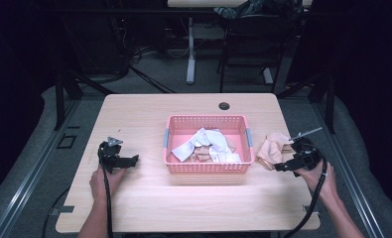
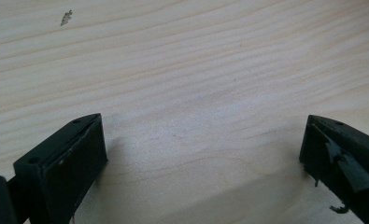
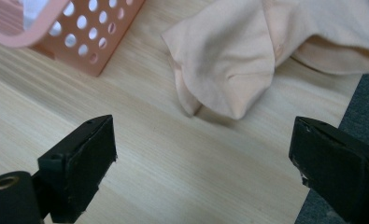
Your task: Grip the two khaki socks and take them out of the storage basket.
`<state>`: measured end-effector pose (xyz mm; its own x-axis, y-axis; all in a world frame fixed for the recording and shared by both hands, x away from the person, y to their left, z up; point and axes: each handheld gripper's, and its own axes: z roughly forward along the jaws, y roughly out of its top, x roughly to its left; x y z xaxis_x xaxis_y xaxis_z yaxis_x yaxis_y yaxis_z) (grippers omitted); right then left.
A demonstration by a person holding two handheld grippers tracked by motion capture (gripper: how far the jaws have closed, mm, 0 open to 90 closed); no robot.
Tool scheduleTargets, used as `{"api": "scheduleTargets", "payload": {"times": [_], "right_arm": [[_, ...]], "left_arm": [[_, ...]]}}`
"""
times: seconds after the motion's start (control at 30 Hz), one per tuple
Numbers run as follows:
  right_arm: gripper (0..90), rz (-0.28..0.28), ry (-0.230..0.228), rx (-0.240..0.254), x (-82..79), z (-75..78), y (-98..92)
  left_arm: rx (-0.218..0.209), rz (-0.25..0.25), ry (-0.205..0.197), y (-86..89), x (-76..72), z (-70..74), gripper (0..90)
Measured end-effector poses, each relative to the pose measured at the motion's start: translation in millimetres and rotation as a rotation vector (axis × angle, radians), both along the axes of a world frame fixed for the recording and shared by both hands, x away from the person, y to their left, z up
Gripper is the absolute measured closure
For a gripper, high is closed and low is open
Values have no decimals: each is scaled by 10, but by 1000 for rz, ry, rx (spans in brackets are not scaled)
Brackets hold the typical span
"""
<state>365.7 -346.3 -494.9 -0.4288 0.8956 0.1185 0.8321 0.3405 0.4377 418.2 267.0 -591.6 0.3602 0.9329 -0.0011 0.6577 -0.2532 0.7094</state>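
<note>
A pink perforated basket [image 1: 207, 167] stands mid-table with white and peach cloths [image 1: 208, 145] inside. A peach cloth [image 1: 272, 148] lies crumpled on the table just right of the basket, near the table's right edge. My right gripper [image 1: 281, 167] is open beside it; in the right gripper view the peach cloth [image 3: 247, 51] lies just beyond the spread jaws of the right gripper [image 3: 203, 161], with the basket's corner [image 3: 86, 37] at upper left. My left gripper [image 1: 132, 160] rests low on the left of the table, open, and in the left gripper view the left gripper [image 2: 203, 156] has bare wood between its jaws.
The wooden table [image 1: 149, 109] has a round cable hole [image 1: 224, 105] at the back. Grey floor drops off right beside the peach cloth. Desk legs, chairs and cables stand in the dark beyond the table.
</note>
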Motion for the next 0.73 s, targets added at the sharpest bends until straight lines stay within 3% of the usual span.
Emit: {"api": "scheduleTargets", "payload": {"times": [0.17, 0.33, 0.57, 0.63, 0.7, 0.73], "right_arm": [[74, 4, 19, -20, -63, -121, -35], [77, 12, 71, -53, -113, -264, -61], [79, 2, 150, -56, -131, -422, -142], [80, -1, 162, -47, -116, -442, -159], [82, 5, 156, -70, -103, -441, -178], [84, -5, 158, -54, -106, -437, -179]], "left_arm": [[-1, 0, 0, 0, 0, 0, 2], [0, 0, 0, 0, 0, 0, 2], [-1, 0, 0, 0, 0, -1, 2], [-1, 0, 0, 0, 1, -1, 2], [-1, 0, 0, 0, 1, -1, 2], [-1, 0, 0, 0, 1, -1, 2]]}}
